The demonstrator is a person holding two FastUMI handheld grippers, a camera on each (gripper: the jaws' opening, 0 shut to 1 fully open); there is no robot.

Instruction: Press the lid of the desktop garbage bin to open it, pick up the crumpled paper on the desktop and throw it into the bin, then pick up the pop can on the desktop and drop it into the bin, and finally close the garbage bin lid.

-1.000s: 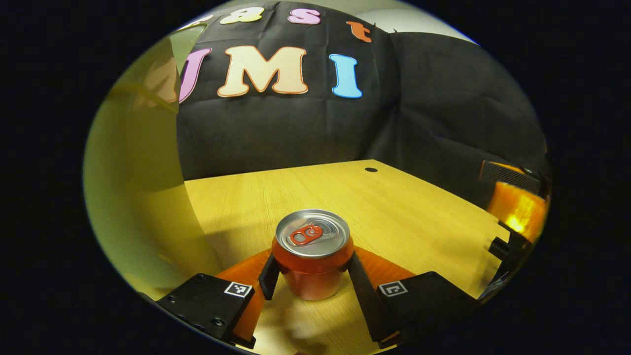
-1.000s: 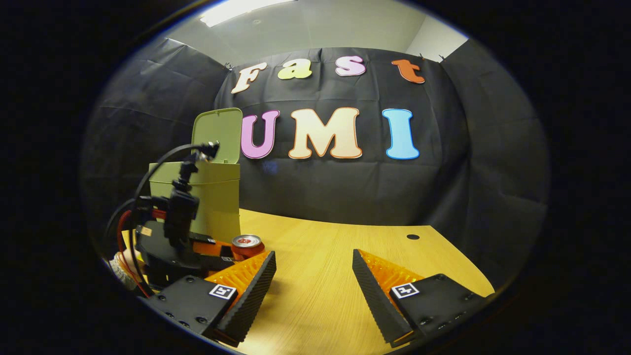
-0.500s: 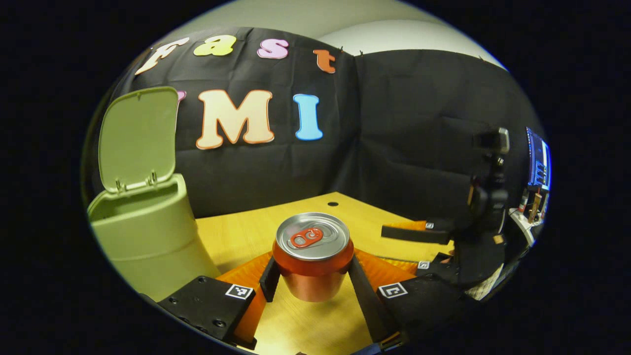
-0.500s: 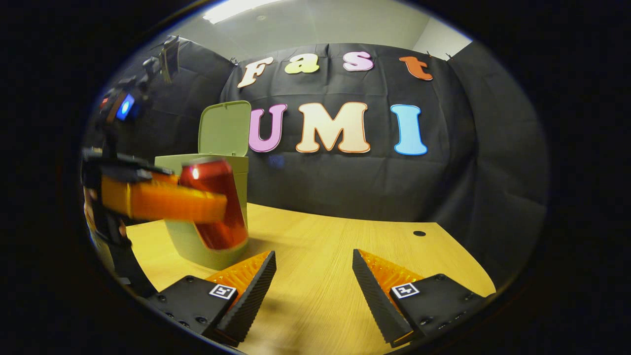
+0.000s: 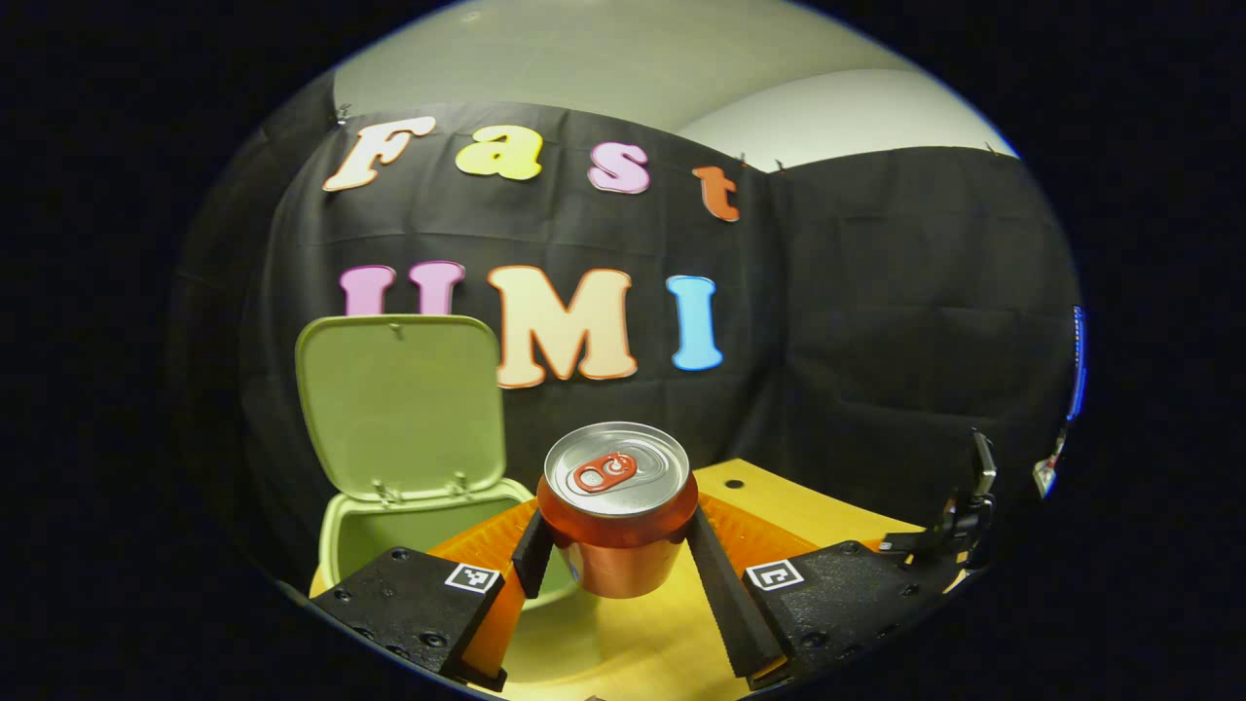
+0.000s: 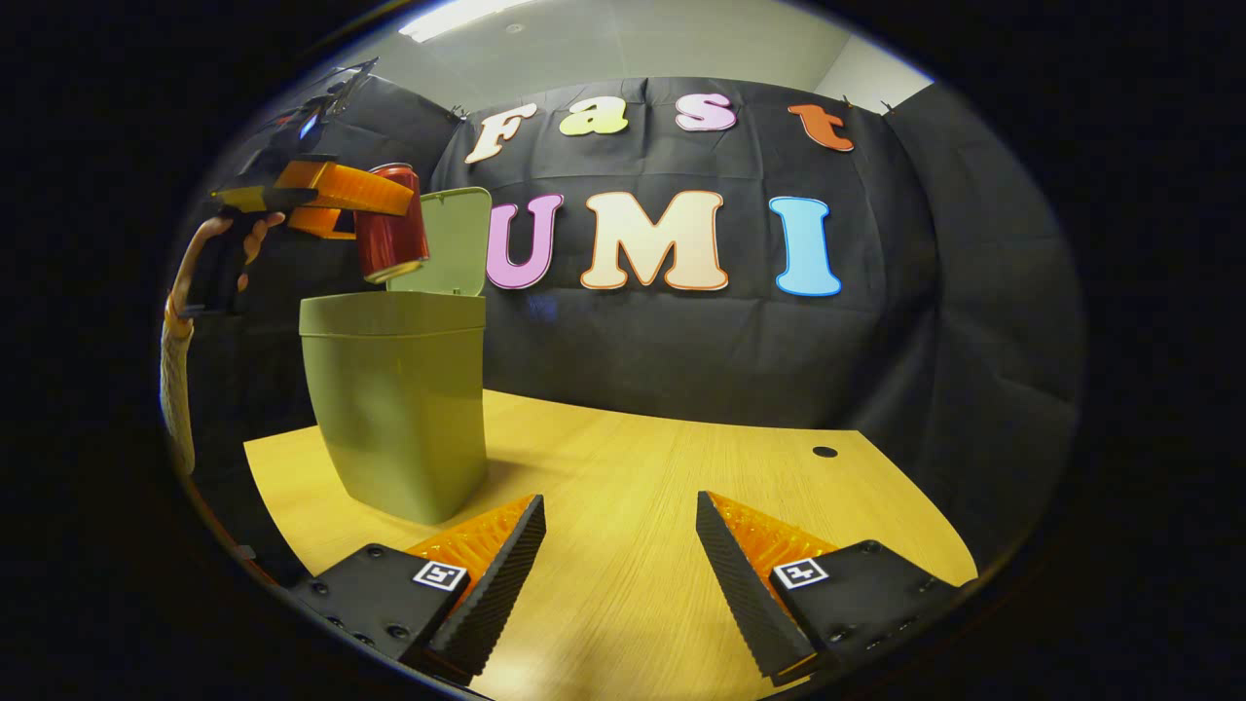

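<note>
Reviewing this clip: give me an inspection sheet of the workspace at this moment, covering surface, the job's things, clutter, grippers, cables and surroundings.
Surface: wooden desktop, with a small dark round hole near its far edge.
Job's things: green garbage bin stands upright on the desktop, its lid raised open. Pop can is held off the desktop above the bin's opening, seen in the right gripper view. Crumpled paper: nothing seen on the desktop.
Clutter: nothing seen.
Grippers: left gripper shut on the pop can, both fingers against its sides; a hand holds it. Right gripper open, holding nothing, low over the desktop.
Cables: nothing seen.
Surroundings: black cloth wall; pale ceiling with a light.
</note>
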